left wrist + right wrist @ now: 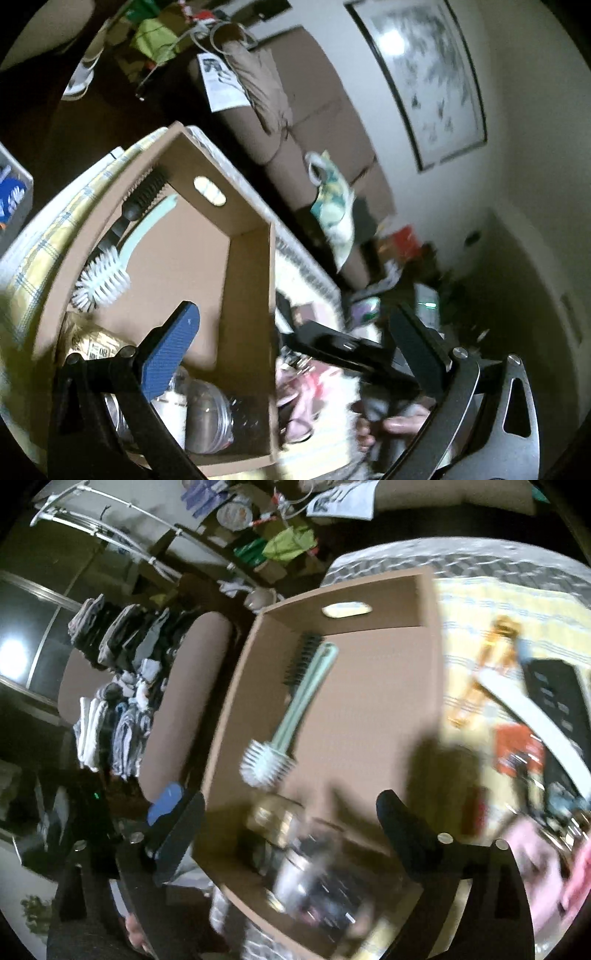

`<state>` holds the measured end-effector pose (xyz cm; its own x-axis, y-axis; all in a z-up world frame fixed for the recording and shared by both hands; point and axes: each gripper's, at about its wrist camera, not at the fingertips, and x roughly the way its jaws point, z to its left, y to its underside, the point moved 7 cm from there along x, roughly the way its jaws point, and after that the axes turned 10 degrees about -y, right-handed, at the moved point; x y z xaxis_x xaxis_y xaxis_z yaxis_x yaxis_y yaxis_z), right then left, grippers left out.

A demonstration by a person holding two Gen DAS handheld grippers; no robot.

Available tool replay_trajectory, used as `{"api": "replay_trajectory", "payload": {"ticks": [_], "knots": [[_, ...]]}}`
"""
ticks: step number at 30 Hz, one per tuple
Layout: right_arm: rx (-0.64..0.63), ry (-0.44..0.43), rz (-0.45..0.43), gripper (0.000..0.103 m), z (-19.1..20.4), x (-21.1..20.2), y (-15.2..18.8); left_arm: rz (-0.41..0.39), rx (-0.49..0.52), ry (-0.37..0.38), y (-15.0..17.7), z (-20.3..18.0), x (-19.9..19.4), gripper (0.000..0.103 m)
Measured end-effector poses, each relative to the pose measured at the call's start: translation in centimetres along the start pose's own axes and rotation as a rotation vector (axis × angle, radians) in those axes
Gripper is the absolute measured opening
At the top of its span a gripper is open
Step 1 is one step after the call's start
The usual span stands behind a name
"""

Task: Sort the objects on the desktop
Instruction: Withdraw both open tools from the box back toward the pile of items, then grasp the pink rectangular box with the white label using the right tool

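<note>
A brown cardboard box sits on a yellow checked cloth. Inside lie a mint bottle brush with white bristles, a black hairbrush, a gold packet and clear jars. My left gripper is open and empty, its jaws straddling the box's right wall. My right gripper is open and empty over the box's near end. The other gripper shows in the left wrist view, beyond the box wall.
On the cloth right of the box lie an orange bottle, a red packet, a black remote-like item and pink things. A brown sofa and folded clothes lie beyond.
</note>
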<state>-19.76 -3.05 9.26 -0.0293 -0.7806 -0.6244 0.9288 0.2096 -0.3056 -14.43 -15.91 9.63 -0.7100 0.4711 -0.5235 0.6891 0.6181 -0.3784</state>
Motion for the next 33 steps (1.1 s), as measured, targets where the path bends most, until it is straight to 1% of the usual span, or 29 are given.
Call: {"api": "replay_trajectory", "payload": {"ticks": [3,5,8,11,12,16,18,21,24,27,30,33], "knots": [[-0.019,0.059,-0.042,0.103,-1.1,-2.9,2.0,0.022,0.071,-0.043,1.7,-1.9,0.5,0.103],[-0.025,0.101,-0.065,0.103,-1.8,-4.9,3.6,0.036,0.112,-0.064,3.0,-3.1,0.8,0.103],[-0.028,0.137,-0.106,0.103,-2.3,-7.2,5.4,0.063,0.181,-0.106,5.0,-4.8,1.6,0.103],[-0.028,0.16,-0.143,0.103,-2.6,-9.3,7.1,0.074,0.29,-0.173,7.2,-7.0,2.2,0.103],[-0.028,0.163,-0.154,0.103,-2.7,-9.9,7.7,0.077,0.343,-0.205,8.1,-8.0,2.4,0.103],[-0.038,0.213,-0.192,0.103,-3.2,-12.4,10.0,0.083,0.477,-0.281,11.1,-10.8,3.0,0.103],[-0.05,0.247,-0.212,0.103,-3.8,-13.6,10.7,0.09,0.509,-0.292,12.3,-11.9,3.4,0.103],[-0.049,0.274,-0.253,0.103,-4.7,-15.3,11.6,0.1,0.543,-0.304,13.8,-13.1,4.0,0.103],[-0.039,0.304,-0.289,0.103,-6.2,-16.8,12.0,0.107,0.566,-0.313,14.3,-13.9,5.1,0.103],[-0.018,0.33,-0.317,0.103,-8.1,-18.2,11.9,0.127,0.574,-0.317,14.9,-14.3,6.6,0.103],[0.005,0.383,-0.364,0.103,-10.5,-20.2,11.3,0.144,0.589,-0.317,15.3,-14.5,8.2,0.103],[0.062,0.408,-0.44,0.103,-13.7,-22.8,10.6,0.181,0.6,-0.287,16.0,-14.9,10.3,0.103]]}}
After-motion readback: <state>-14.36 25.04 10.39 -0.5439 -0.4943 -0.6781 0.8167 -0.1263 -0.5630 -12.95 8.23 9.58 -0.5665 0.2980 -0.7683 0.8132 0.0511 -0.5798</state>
